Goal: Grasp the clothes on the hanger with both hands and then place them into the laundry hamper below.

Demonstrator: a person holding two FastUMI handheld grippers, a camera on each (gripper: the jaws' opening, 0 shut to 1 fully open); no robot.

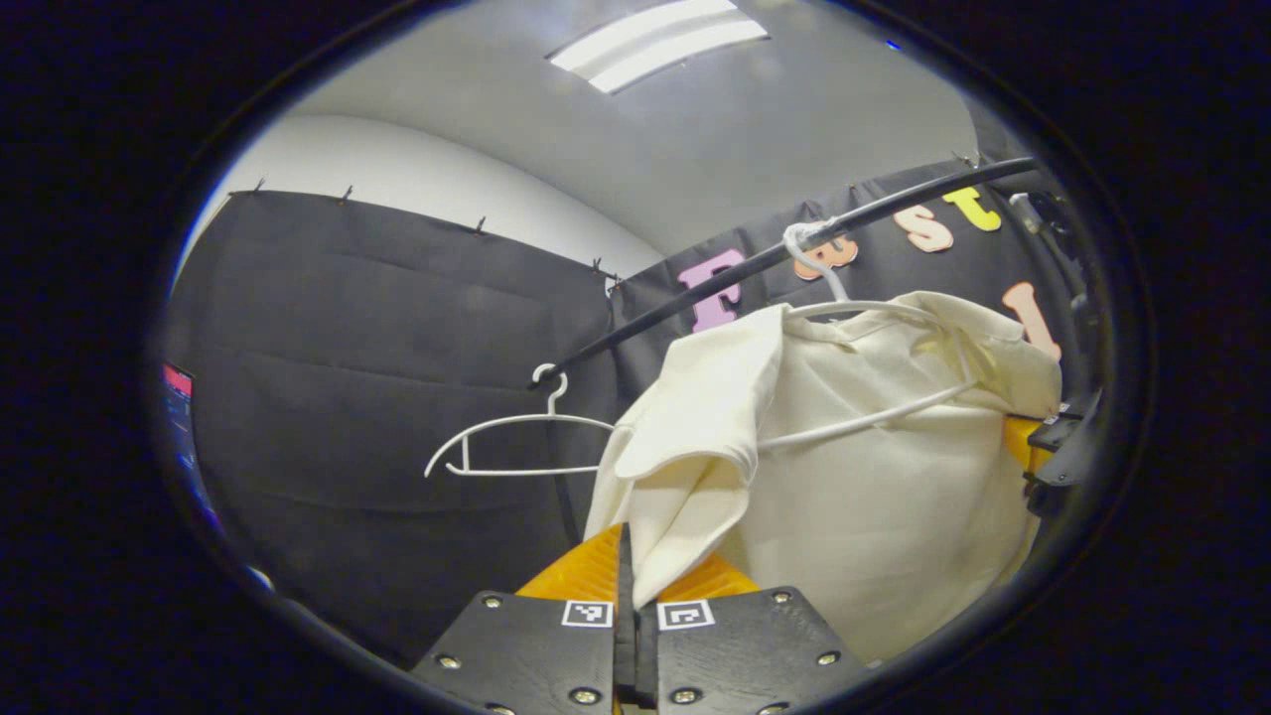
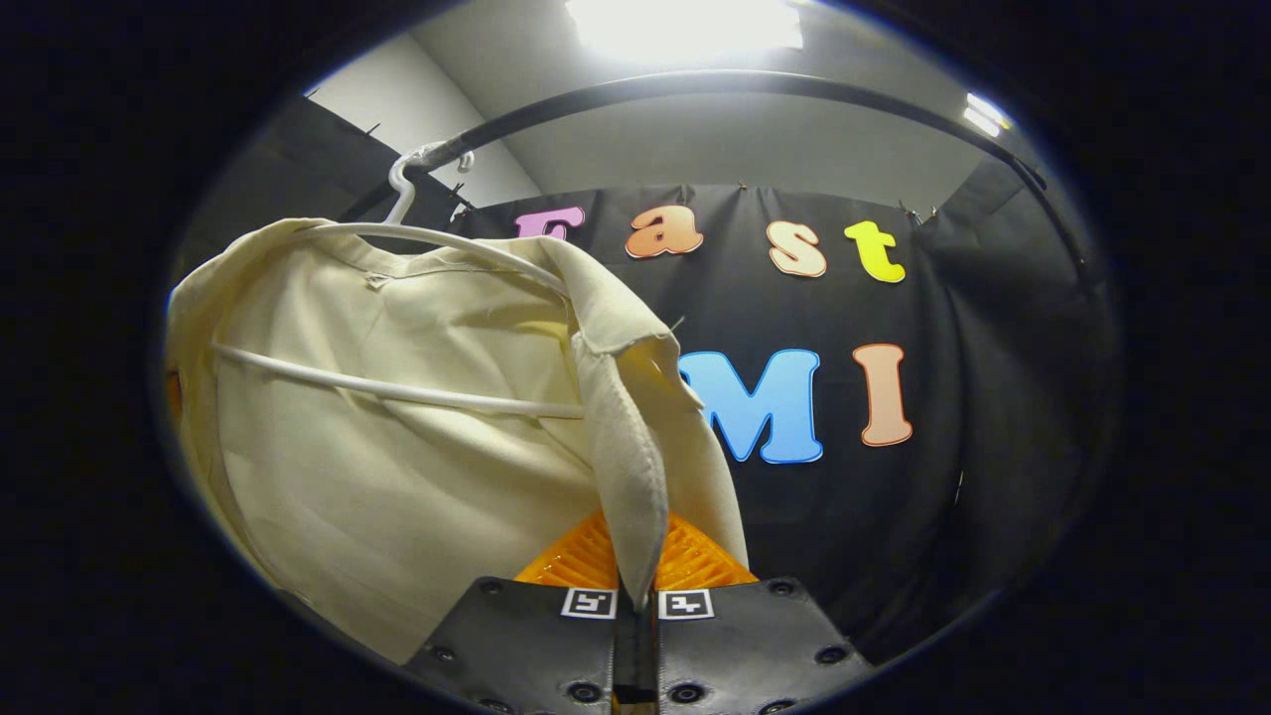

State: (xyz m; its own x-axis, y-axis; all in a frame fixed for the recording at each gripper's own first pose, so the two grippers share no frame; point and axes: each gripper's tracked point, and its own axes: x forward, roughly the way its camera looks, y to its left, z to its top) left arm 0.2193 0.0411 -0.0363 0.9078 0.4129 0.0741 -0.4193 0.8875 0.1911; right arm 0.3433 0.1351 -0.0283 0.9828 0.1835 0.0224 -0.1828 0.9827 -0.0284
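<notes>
Gripping the cream shirt (image 1: 874, 477) on both sides. Left tongs (image 1: 628, 586) at 6 o'clock in the left gripper view: fingers closed together, a fold of the shirt's sleeve (image 1: 685, 447) pinched between them, fabric running up toward 12 from the pinch. Right tongs (image 2: 635, 586) at 6 o'clock in the right gripper view: also closed, clamped on the other sleeve edge (image 2: 626, 467), which drops as a narrow strip straight into the gap.

Shirt on its white hanger (image 1: 854, 308); in the left gripper view it sits from centre out to 3 o'clock, in the right gripper view from centre out to 9 o'clock. Hanger's lower bar (image 2: 397, 389) crosses the inside of the garment, collar draped over the top curve. Hanger hook (image 2: 402, 184) is over the black rail (image 2: 755, 87), wrapped with something pale at the contact point.

Second white hanger (image 1: 516, 437), bare, hangs on the same rail (image 1: 695, 293) at about 9 o'clock of the shirt in the left gripper view, near but apart from the fabric.

Part of the other gripper (image 1: 1062, 447) shows at 3 o'clock in the left gripper view, touching the shirt's far edge. Black cloth wall (image 1: 397, 377) behind everything, ceiling light (image 1: 655, 40) at 12.
</notes>
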